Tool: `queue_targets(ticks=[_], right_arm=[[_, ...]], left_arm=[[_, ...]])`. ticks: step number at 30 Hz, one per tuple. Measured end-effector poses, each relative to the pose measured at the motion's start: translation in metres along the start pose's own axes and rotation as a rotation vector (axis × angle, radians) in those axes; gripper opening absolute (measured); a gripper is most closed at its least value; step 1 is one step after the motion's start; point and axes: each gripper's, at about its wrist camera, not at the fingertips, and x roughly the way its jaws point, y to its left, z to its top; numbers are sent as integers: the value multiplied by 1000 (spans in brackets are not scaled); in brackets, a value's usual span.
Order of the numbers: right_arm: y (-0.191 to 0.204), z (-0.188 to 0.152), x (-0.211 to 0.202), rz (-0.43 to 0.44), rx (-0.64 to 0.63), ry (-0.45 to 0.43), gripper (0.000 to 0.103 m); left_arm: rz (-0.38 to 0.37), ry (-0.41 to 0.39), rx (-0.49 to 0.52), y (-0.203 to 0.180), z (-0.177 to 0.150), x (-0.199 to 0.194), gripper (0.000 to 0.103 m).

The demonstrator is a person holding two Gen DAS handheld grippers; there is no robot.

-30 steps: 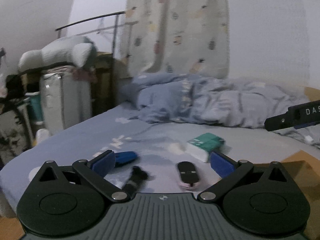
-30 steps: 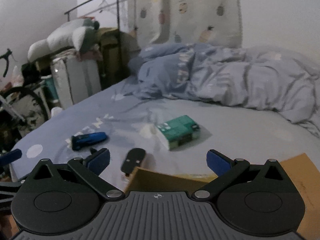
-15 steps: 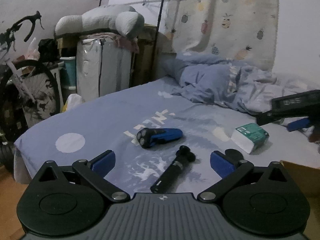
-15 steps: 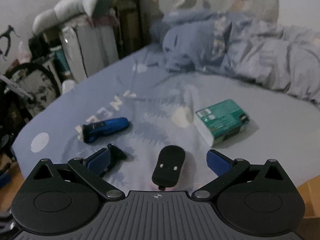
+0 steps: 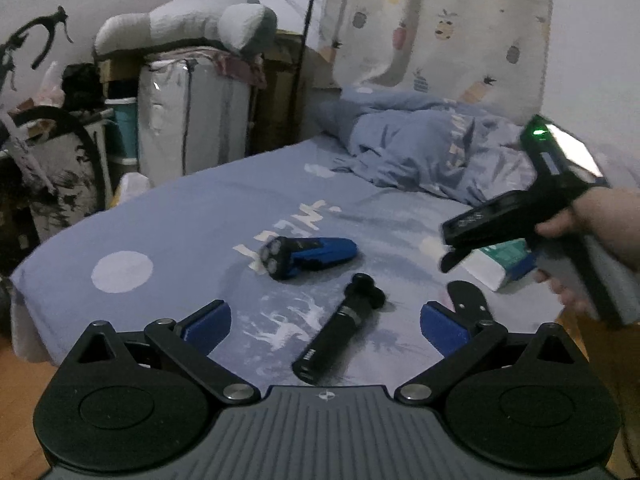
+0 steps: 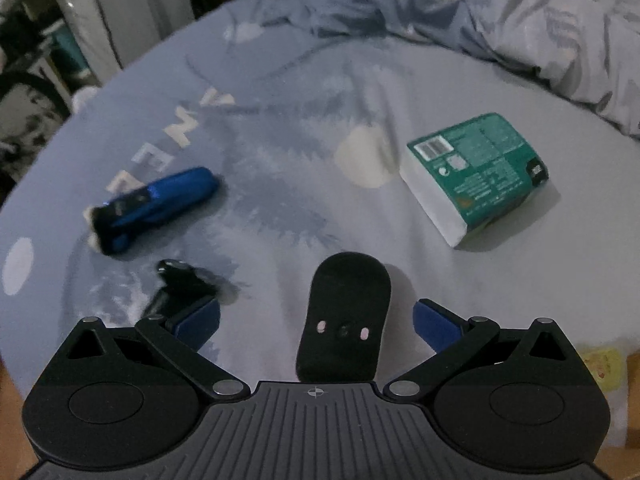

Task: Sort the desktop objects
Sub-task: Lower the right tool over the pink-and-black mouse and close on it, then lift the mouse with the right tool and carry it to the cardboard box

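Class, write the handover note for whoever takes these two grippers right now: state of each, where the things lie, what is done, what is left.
Left gripper: open, empty, above the black tube.
Right gripper: open, empty, its fingers either side of the flat black oval device.
On the bed sheet: blue shaver to the left, black tube near it, oval device in the middle, green tissue pack to the right.
Done: nothing gripped or visibly sorted yet.
Left: all four things; the oval device looks the likely first pick.
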Motion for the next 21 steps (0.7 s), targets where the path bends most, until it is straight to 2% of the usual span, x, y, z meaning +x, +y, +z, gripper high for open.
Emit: queue_targets(ticks=[5, 9, 13, 18, 21], right_arm=[[1, 2, 25, -23, 11, 61, 101], [3, 1, 42, -54, 6, 108, 87], [-3, 0, 57, -92, 23, 158, 84], [-3, -3, 72, -120, 30, 198, 65], [-2, -5, 73, -127, 26, 201, 64]], left_arm=[[2, 29, -20, 4, -3, 7, 103], [4, 38, -50, 11, -4, 10, 103], [10, 51, -78, 17, -6, 11, 103], [17, 66, -94, 20, -7, 14, 103], [16, 64, -97, 21, -7, 14, 103]])
